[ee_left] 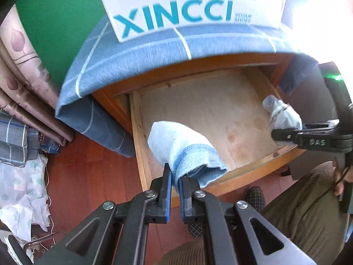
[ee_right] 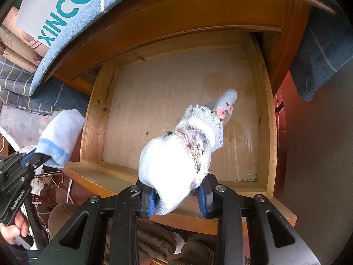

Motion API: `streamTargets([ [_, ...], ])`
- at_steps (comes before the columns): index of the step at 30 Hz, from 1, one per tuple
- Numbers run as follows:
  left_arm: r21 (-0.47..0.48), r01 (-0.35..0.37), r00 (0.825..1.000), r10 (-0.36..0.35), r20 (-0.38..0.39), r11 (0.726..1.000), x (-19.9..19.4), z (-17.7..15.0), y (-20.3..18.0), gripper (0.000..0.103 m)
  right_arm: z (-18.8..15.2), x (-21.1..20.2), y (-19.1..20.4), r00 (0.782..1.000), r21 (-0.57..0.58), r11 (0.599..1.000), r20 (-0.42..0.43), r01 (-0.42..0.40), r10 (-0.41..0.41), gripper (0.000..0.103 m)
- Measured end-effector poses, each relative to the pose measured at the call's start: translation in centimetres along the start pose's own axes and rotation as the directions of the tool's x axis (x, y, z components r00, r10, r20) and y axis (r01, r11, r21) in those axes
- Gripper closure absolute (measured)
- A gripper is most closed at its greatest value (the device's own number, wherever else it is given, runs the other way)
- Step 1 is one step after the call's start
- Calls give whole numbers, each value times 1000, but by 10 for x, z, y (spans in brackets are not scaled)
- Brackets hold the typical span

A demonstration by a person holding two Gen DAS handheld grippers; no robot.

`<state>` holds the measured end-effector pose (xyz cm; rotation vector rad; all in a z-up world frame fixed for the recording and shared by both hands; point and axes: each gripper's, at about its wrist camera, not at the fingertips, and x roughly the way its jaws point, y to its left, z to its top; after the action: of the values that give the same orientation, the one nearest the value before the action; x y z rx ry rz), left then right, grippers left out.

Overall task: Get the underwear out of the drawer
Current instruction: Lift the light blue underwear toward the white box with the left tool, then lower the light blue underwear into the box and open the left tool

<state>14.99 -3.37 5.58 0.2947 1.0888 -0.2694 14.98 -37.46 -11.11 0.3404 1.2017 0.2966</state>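
Gripping a rolled light-blue knitted garment with a darker blue band, the left gripper has its two blue-padded fingers pressed together on the cloth's lower edge, and the roll sticks up and away from the fingertips, over the left front corner of the open pale wooden drawer. In the right wrist view the same blue piece hangs outside the drawer's left wall, clear of the wood. The right gripper is clamped on a white and pale grey knitted garment with small pink flowers and loose threads; its bunched end sits between the blue pads and the rest points out over the drawer's bare, stained bottom board, which it does not appear to touch. From the left wrist camera this second piece shows near the drawer's right wall. A blue checked cloth drapes the cabinet top, with a white XINCCI box on it.
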Motion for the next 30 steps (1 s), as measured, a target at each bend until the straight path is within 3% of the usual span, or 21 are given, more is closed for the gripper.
streamTargets([
  [7, -36, 41, 998, -39, 55, 998, -42, 4, 13, 98, -1, 1, 0, 1000, -1, 1000, 2, 2, -2, 74],
  [17, -36, 34, 990, -28, 141, 999, -101, 16, 26, 98, -1, -1, 1, 1000, -3, 1000, 5, -2, 2, 74],
  [22, -42, 22, 977, -12, 214, 999, -136, 37, 34, 98, -1, -2, 0, 1000, -2, 1000, 7, -8, 8, 74],
  [30, -22, -16, 940, 23, 339, 1000, -194, 103, 45, 98, -1, -2, 1, 1000, -1, 1000, 9, -12, 12, 74],
])
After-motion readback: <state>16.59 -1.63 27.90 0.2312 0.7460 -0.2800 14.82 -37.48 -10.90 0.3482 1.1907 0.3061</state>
